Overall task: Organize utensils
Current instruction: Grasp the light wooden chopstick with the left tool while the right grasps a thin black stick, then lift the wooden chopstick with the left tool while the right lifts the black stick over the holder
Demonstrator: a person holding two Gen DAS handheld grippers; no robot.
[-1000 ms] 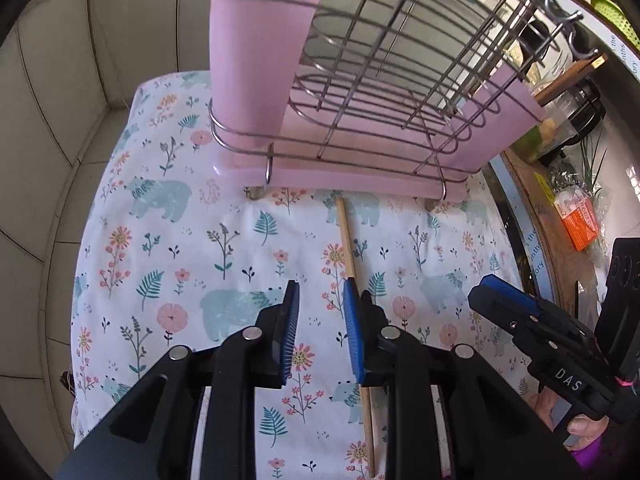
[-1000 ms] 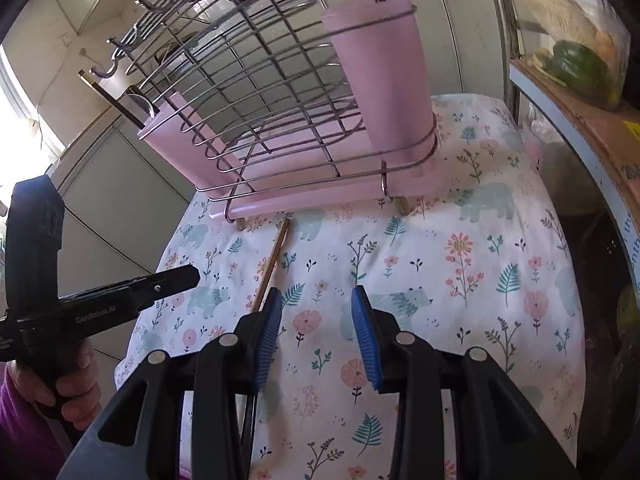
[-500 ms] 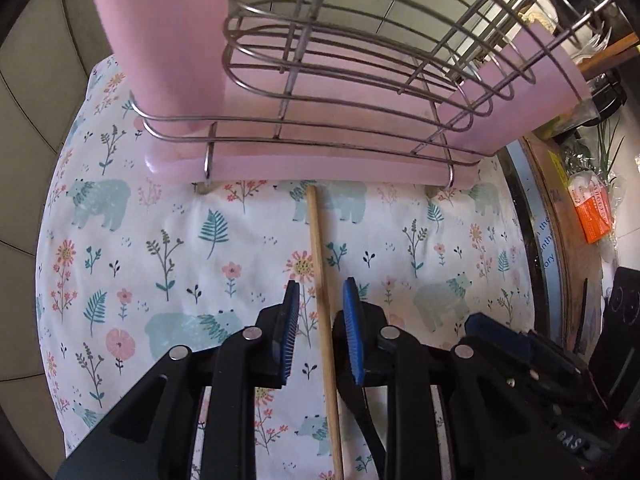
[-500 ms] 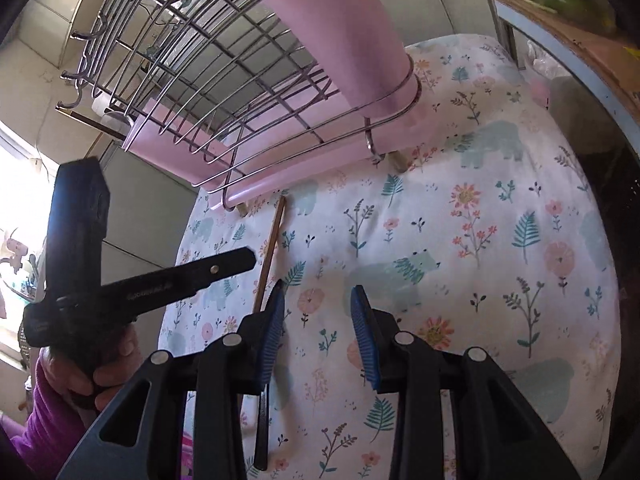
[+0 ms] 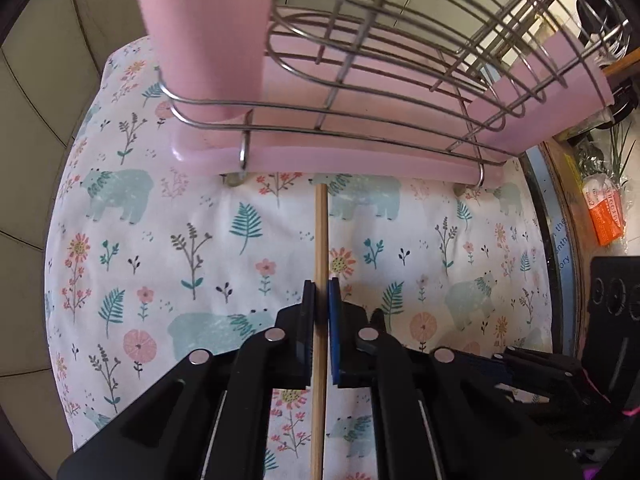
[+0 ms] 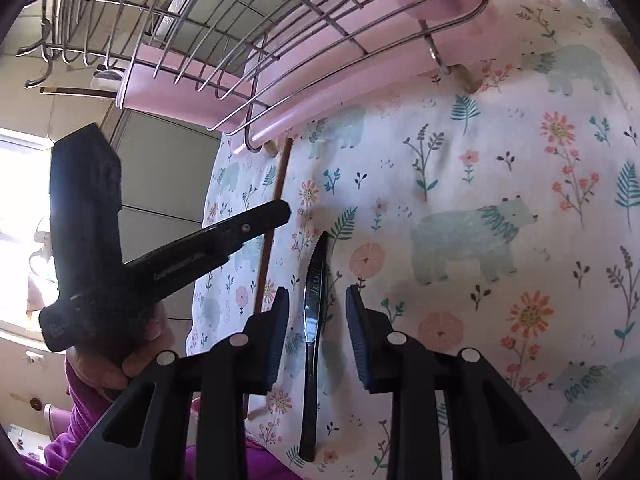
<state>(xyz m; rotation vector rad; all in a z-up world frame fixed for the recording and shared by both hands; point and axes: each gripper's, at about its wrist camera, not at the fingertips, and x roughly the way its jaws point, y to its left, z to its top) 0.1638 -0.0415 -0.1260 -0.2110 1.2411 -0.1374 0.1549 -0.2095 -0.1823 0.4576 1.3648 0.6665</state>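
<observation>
The wire dish rack [image 5: 360, 92] blocks the far side; printed cloth [image 5: 160, 240] beside it lies open

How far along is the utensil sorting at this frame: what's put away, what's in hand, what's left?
Done: cannot tell; the pink holder's contents are out of frame. In hand: the left gripper is closing on the wooden chopstick; the right gripper, closing, straddles the knife without touching it. Left: both utensils lie on the cloth, not racked.

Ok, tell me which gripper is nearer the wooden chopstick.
Left. The left gripper is closing its jaws around the wooden chopstick. The right gripper sits beside it, jaws closing around the knife on the floral cloth.
</observation>
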